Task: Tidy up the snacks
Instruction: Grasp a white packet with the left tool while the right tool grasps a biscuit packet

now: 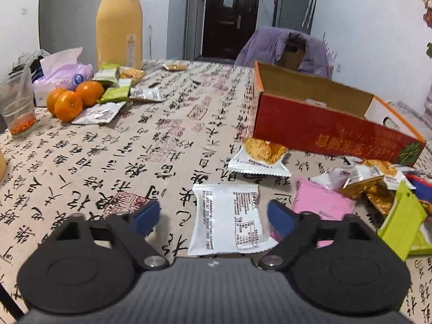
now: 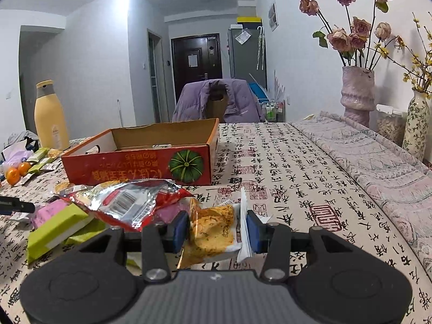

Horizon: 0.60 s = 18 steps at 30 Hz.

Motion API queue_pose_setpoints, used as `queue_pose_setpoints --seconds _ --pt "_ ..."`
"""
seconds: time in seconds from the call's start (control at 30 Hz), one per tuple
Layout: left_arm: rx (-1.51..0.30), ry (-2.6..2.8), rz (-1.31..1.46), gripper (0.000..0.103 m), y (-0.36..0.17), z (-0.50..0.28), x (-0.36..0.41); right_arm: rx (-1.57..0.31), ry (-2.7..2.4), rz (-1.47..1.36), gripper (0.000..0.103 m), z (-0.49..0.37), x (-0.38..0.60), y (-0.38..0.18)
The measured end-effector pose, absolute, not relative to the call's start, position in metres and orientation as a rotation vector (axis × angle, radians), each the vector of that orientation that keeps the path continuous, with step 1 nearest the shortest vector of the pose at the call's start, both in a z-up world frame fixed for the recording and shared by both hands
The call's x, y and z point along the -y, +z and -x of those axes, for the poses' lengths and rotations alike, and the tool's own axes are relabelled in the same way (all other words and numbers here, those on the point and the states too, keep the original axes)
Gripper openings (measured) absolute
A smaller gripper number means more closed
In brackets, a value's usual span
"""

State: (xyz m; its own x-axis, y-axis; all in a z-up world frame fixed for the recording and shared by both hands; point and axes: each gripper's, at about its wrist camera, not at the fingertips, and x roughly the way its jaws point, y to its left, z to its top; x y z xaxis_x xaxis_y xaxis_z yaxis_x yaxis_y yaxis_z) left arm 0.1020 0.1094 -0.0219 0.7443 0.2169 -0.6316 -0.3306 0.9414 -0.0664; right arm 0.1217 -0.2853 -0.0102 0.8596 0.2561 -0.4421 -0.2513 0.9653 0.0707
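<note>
In the left wrist view my left gripper (image 1: 213,216) is open, its blue pads either side of a white snack packet (image 1: 229,218) lying flat on the tablecloth. Another white packet with an orange cake picture (image 1: 260,156) lies against the open red cardboard box (image 1: 334,129). In the right wrist view my right gripper (image 2: 217,230) is shut on an orange-and-white snack packet (image 2: 213,229), held low over the table. A red-and-silver bag (image 2: 129,202), a green box (image 2: 59,229) and pink packets (image 2: 51,210) lie to its left, before the red box (image 2: 140,166).
Oranges (image 1: 73,98), green packets (image 1: 113,91), a tissue pack (image 1: 64,73), a plastic cup (image 1: 17,108) and a tall yellow bottle (image 1: 118,24) stand far left. Flower vases (image 2: 357,94) stand at the right on a folded cloth. A chair with a purple jacket (image 2: 216,100) is behind.
</note>
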Motion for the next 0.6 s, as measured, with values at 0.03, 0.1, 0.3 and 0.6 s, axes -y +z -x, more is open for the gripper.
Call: queue_pose_setpoints --seconds 0.03,0.1,0.3,0.6 --pt "-0.677 0.299 0.18 0.081 -0.023 -0.104 -0.11 -0.467 0.267 -0.01 0.045 -0.123 0.285 -0.011" --pt "-0.68 0.299 0.166 0.078 -0.024 -0.108 -0.109 -0.47 0.267 -0.007 0.045 -0.124 0.284 -0.012" --pt "-0.685 0.288 0.106 0.059 -0.026 -0.112 -0.101 -0.477 0.263 -0.011 0.045 -0.127 0.282 -0.014" --pt "-0.66 0.282 0.109 0.043 -0.021 -0.107 -0.102 -0.475 0.259 -0.008 0.045 -0.131 0.285 -0.011"
